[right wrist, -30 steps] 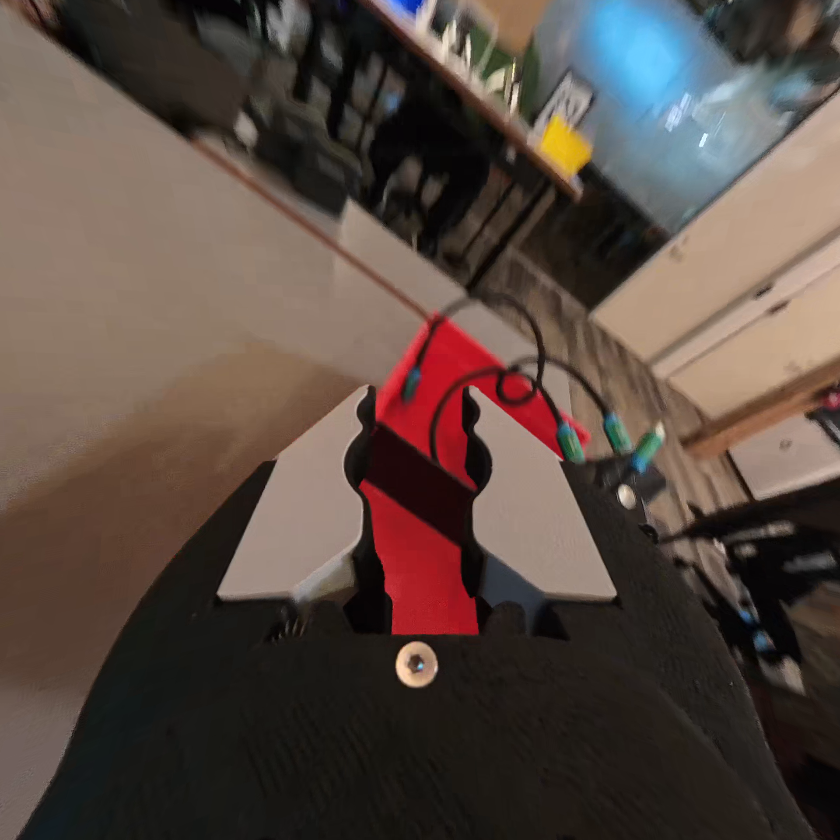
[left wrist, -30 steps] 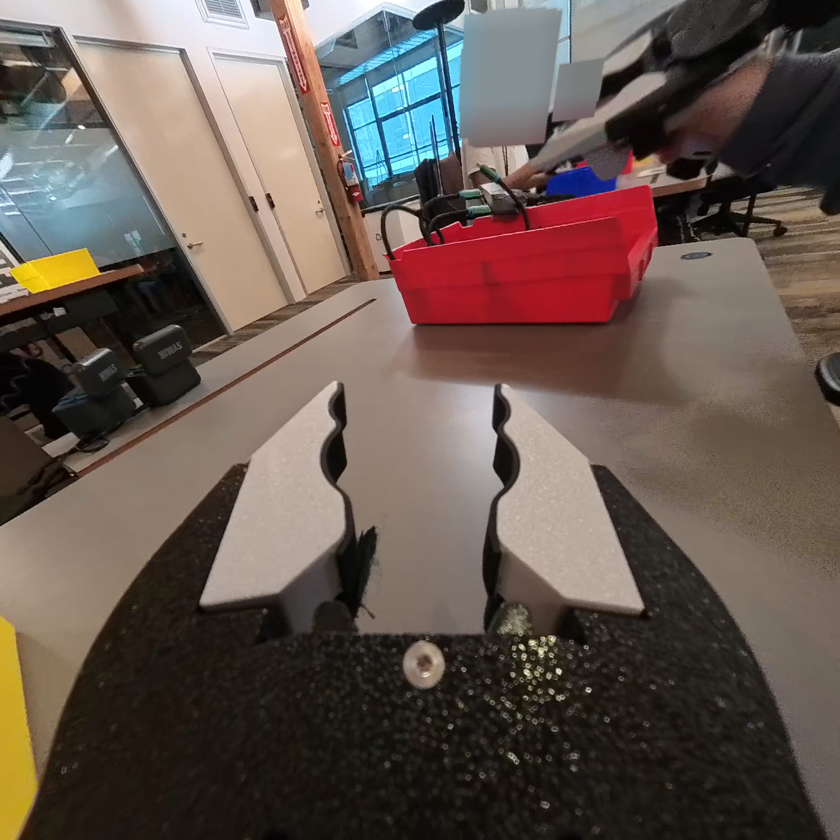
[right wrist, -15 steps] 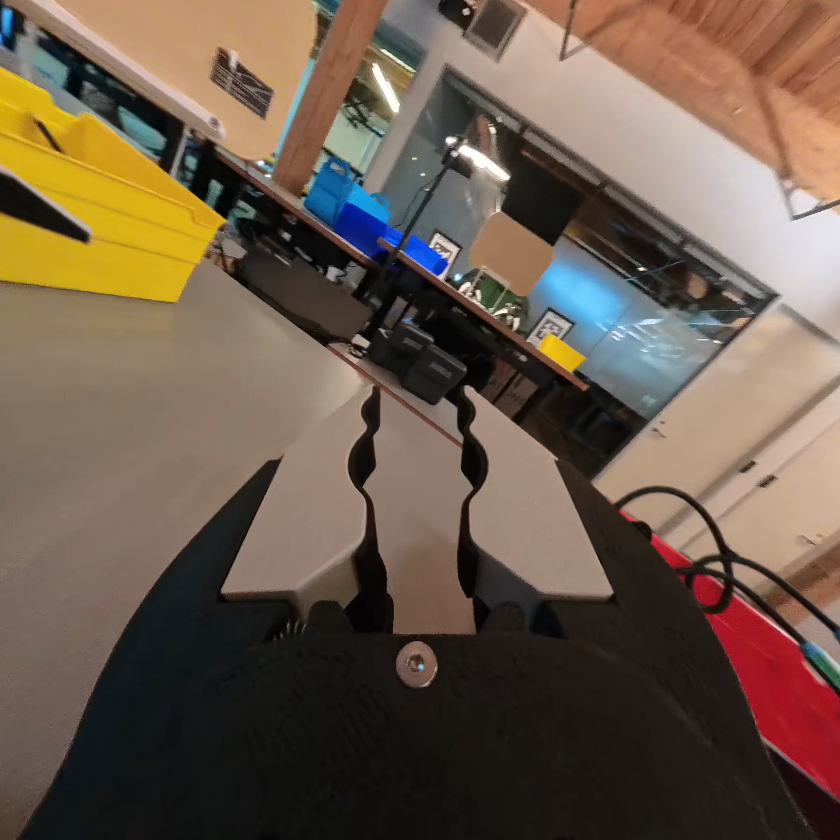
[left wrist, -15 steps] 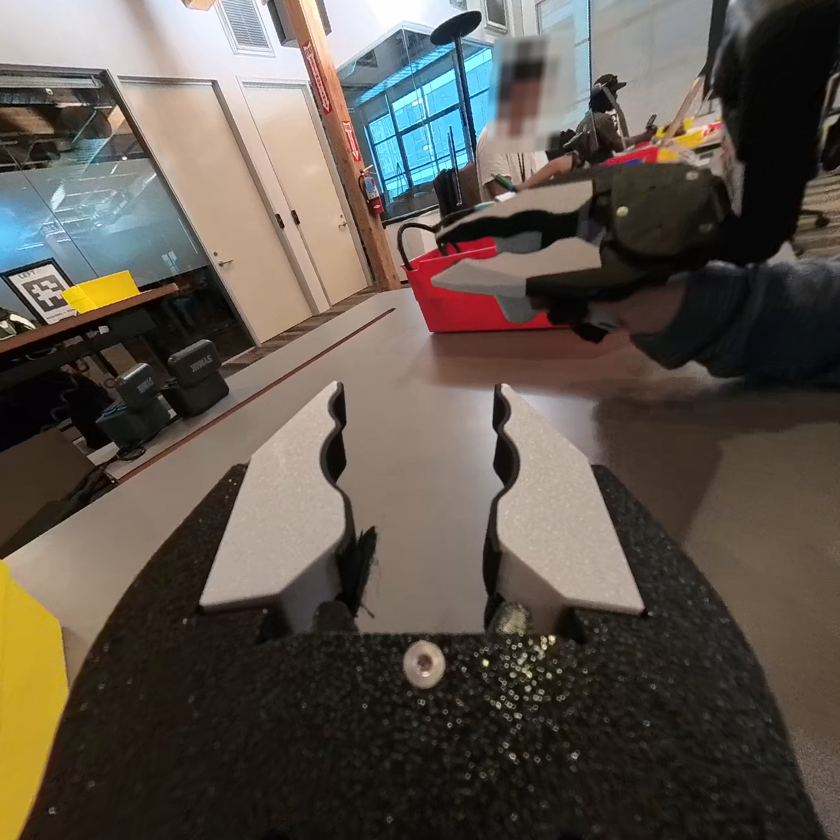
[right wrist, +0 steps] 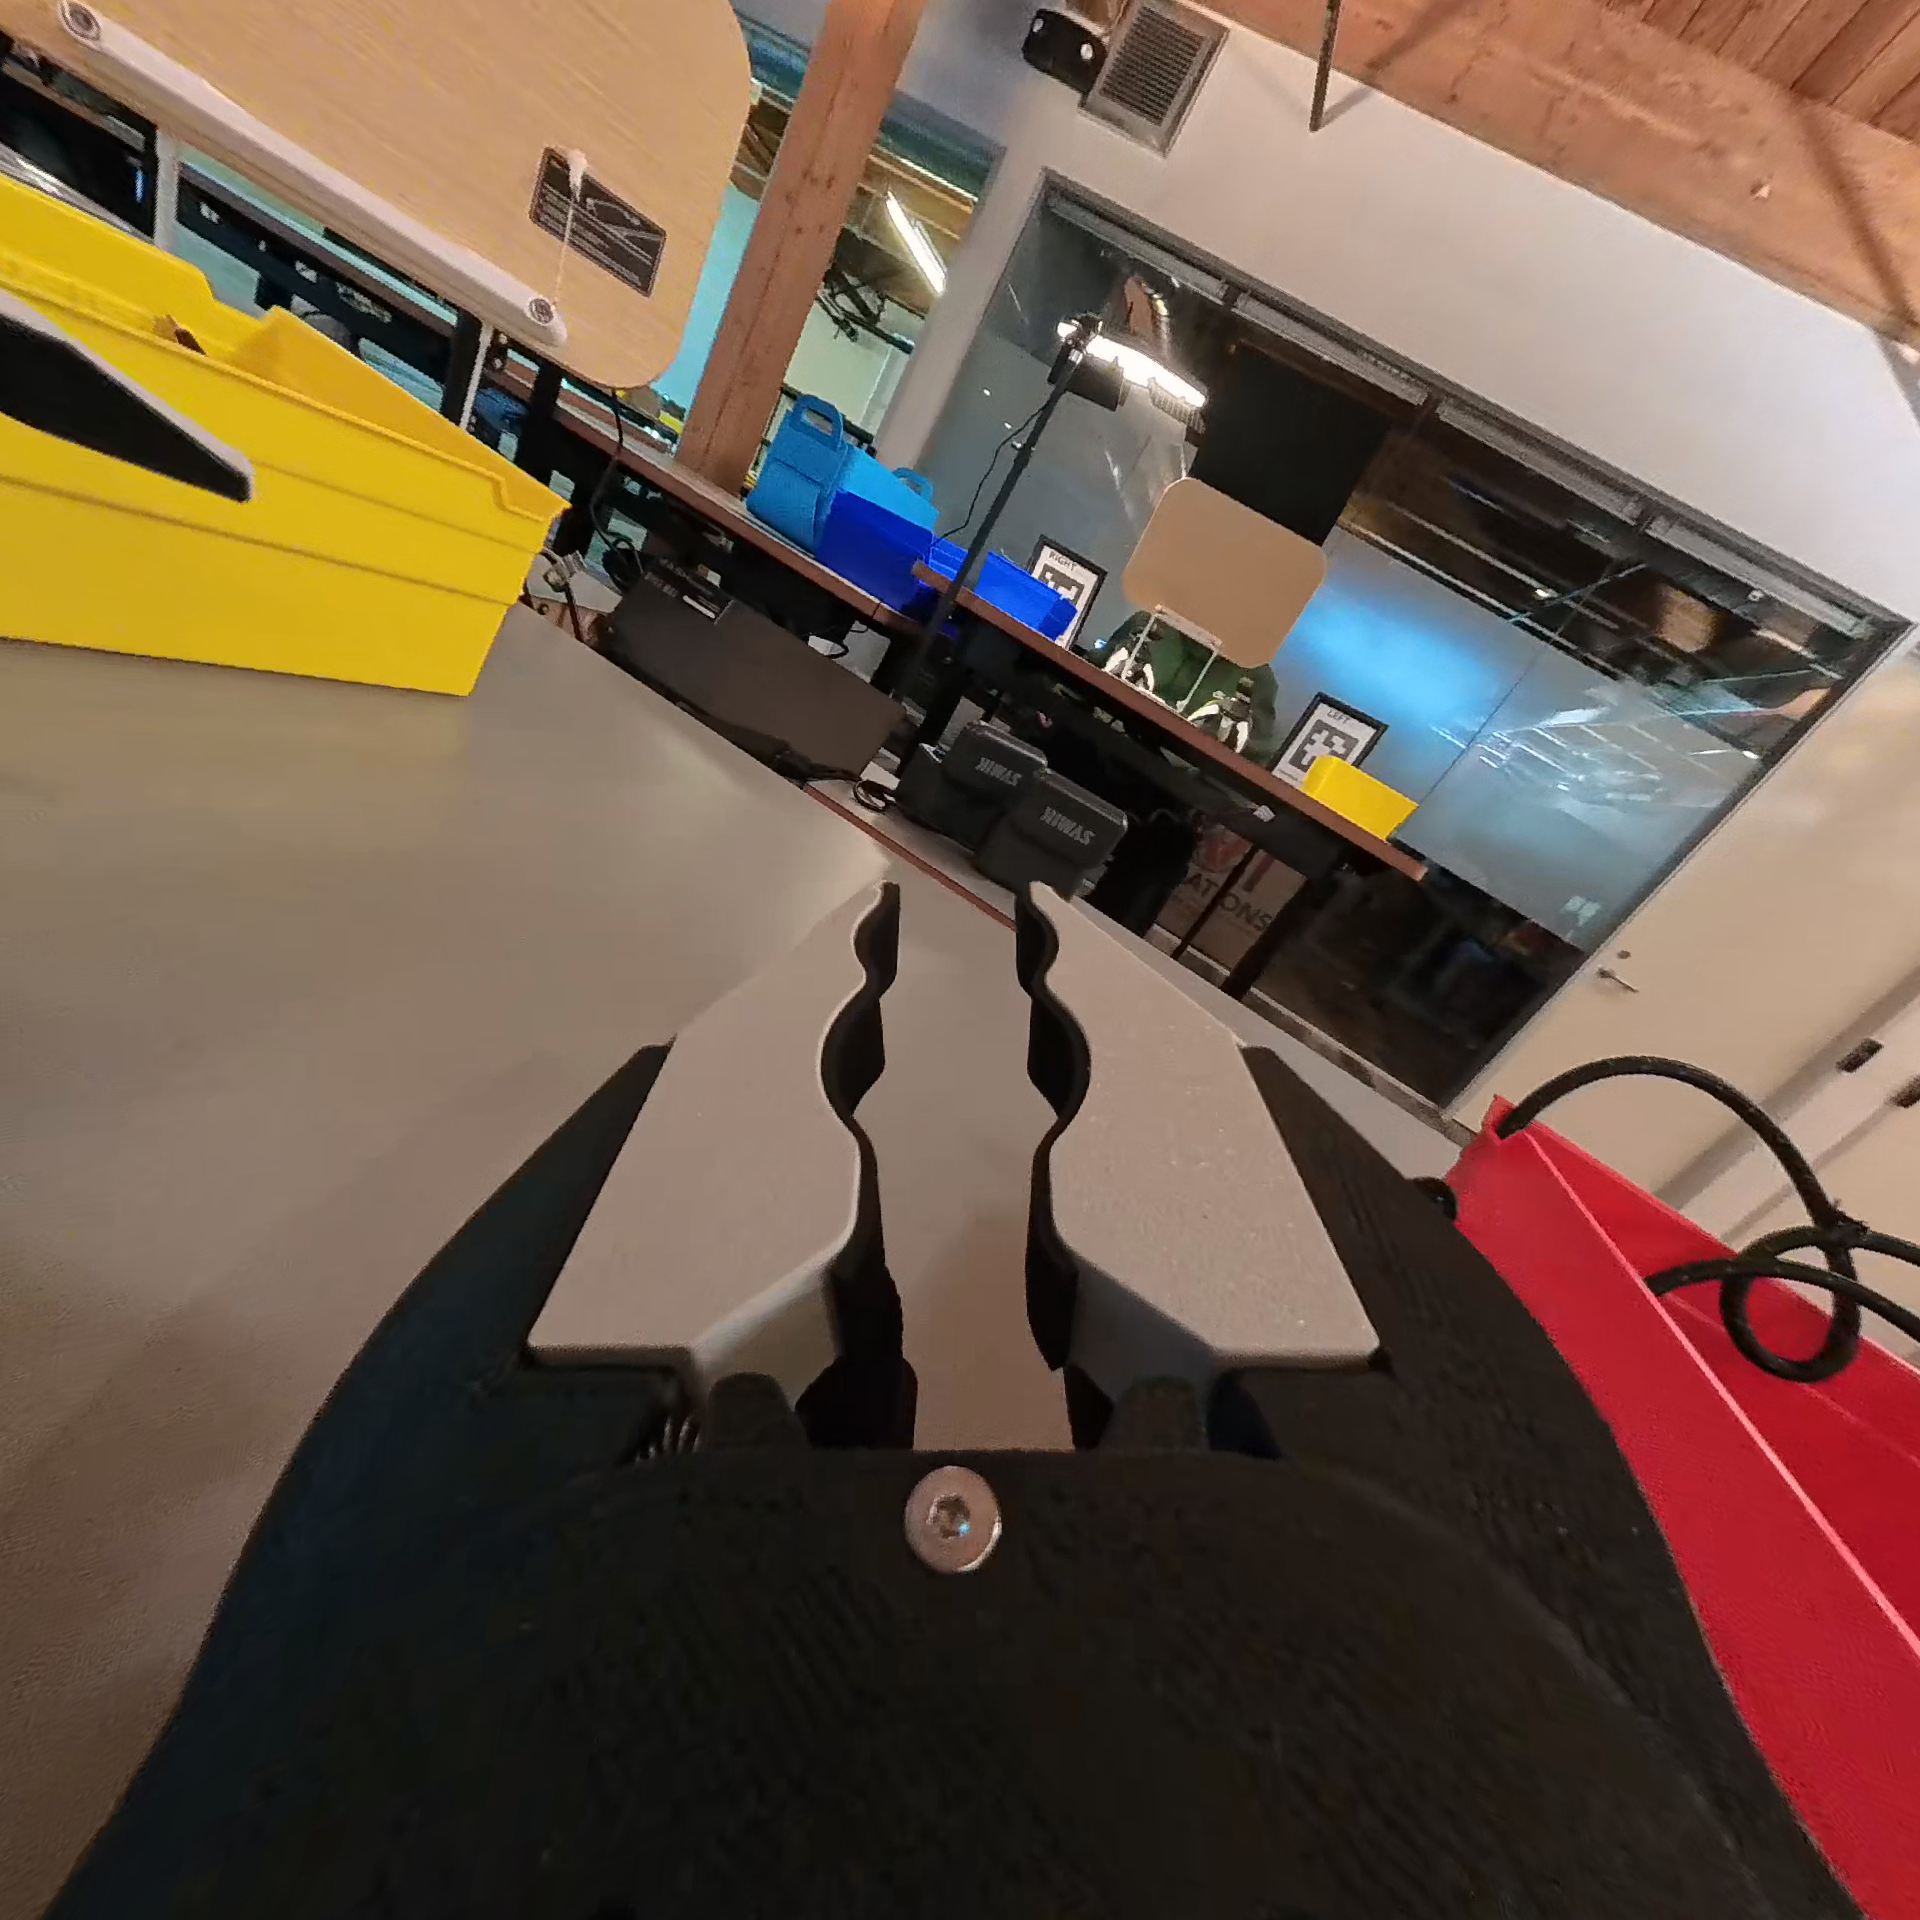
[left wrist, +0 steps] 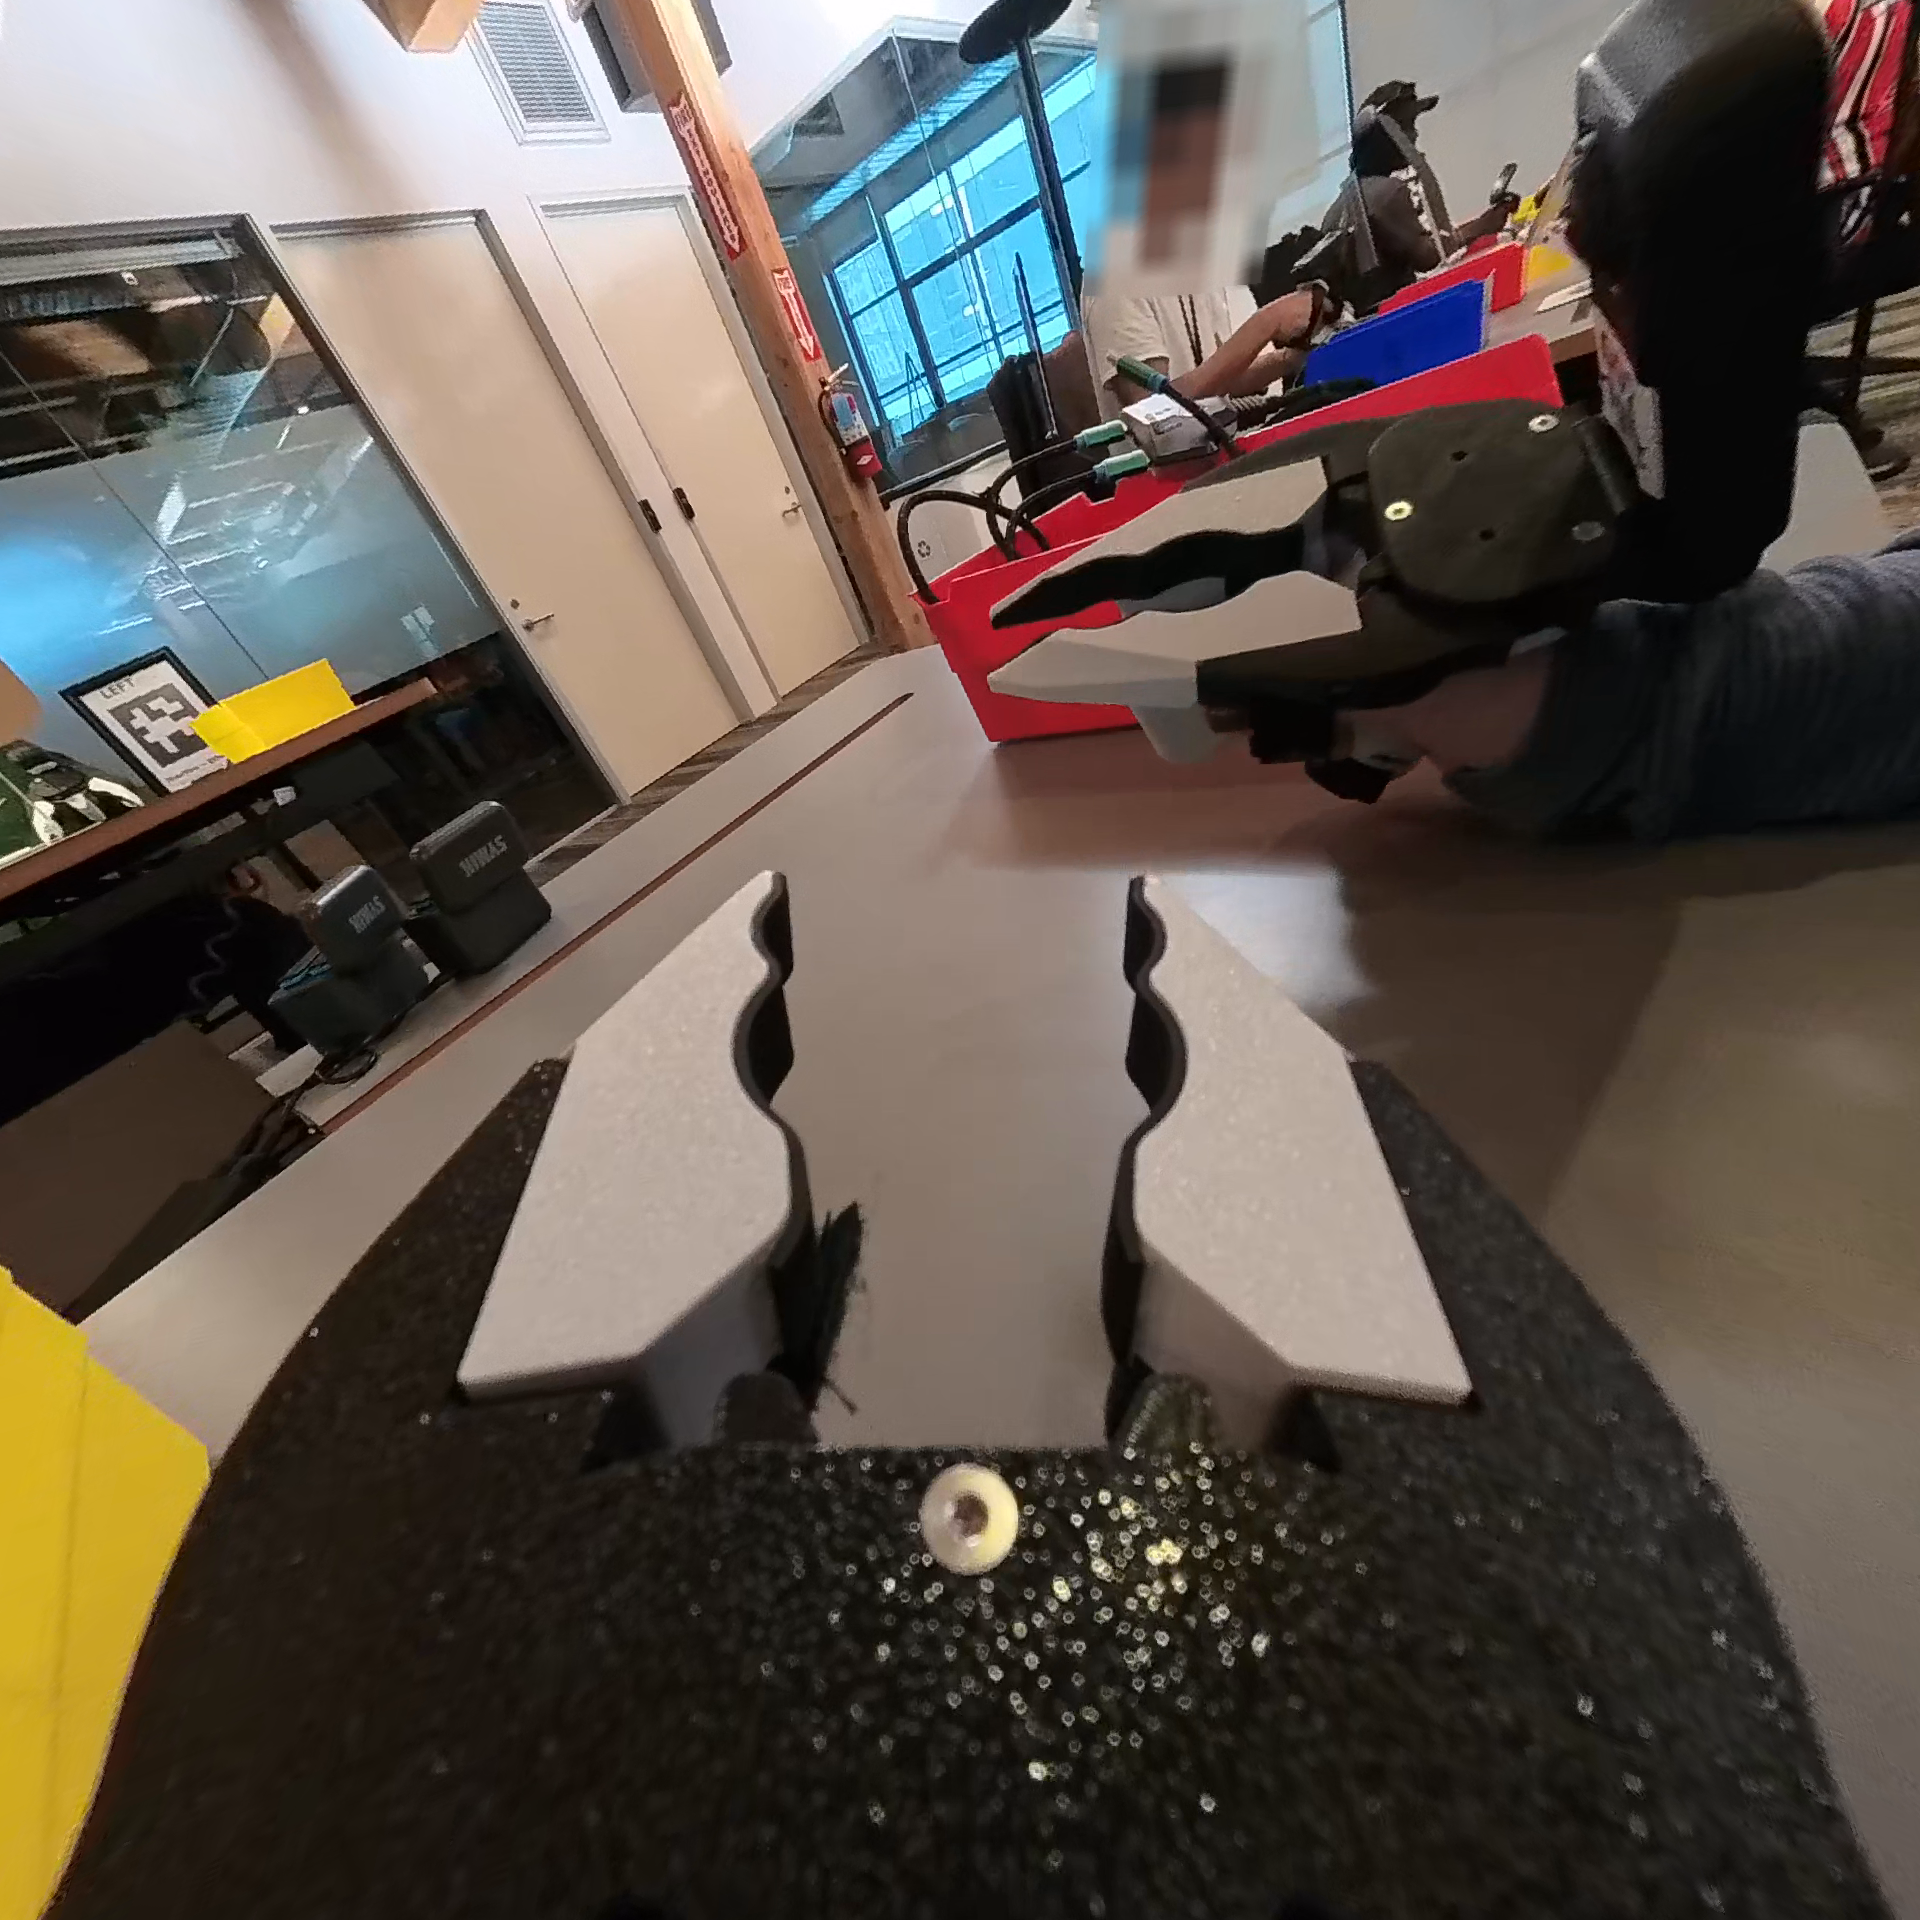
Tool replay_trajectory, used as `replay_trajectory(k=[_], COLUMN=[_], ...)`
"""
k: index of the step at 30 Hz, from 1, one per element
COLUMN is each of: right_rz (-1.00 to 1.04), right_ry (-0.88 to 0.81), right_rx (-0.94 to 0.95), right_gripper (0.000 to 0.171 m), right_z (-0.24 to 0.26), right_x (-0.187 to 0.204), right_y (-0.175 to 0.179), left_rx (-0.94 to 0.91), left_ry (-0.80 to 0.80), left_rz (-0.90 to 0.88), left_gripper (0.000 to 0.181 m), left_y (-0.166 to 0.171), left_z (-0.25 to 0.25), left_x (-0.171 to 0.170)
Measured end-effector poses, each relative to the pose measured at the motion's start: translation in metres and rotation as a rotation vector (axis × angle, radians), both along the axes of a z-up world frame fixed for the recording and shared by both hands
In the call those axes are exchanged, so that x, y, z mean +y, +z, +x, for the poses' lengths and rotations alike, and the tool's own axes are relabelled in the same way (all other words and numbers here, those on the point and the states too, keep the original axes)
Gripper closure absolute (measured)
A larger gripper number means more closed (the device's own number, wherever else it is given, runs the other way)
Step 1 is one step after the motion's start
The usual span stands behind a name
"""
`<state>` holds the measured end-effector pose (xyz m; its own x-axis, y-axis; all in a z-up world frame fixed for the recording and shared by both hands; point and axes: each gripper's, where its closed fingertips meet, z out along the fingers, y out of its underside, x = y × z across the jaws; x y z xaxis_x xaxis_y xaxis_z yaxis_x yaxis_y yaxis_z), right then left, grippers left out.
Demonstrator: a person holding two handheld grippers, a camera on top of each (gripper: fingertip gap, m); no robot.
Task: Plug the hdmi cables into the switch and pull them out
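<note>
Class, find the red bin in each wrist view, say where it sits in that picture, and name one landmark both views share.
Left wrist view: the red bin sits upper right of centre on the table, partly behind the right gripper.
Right wrist view: the red bin fills the lower right edge.
Shared landmark: the pair of dark cases on the floor.

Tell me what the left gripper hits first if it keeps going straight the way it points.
Probably nothing soon: ahead of the left gripper lies bare table. The red bin and right gripper sit slightly right of that line, though depth is unclear.
</note>
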<state>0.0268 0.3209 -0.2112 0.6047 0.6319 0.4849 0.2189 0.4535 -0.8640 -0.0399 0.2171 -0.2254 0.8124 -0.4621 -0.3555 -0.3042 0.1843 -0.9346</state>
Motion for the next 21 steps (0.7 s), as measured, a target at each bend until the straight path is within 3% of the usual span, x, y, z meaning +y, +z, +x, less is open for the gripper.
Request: replay_trajectory(k=[11,16,21], right_rz=[0.027,0.017,-0.016], right_ry=[0.004,-0.001,0.002], right_rx=[-0.043,-0.034,-0.004], right_gripper=[0.152,0.152,0.153], right_z=[0.004,0.015,0.021], right_x=[-0.008,-0.01,-0.01], right_y=[-0.005,-0.006,-0.005], left_rx=[-0.023,-0.054,-0.079], left_ry=[-0.013,0.015,0.342], left_rz=[0.016,0.126,0.033], left_gripper=[0.118,0.125,0.128], left_y=[0.009,0.076,0.132], left_z=[0.006,0.001,-0.103], left_x=[-0.001,-0.016,-0.008])
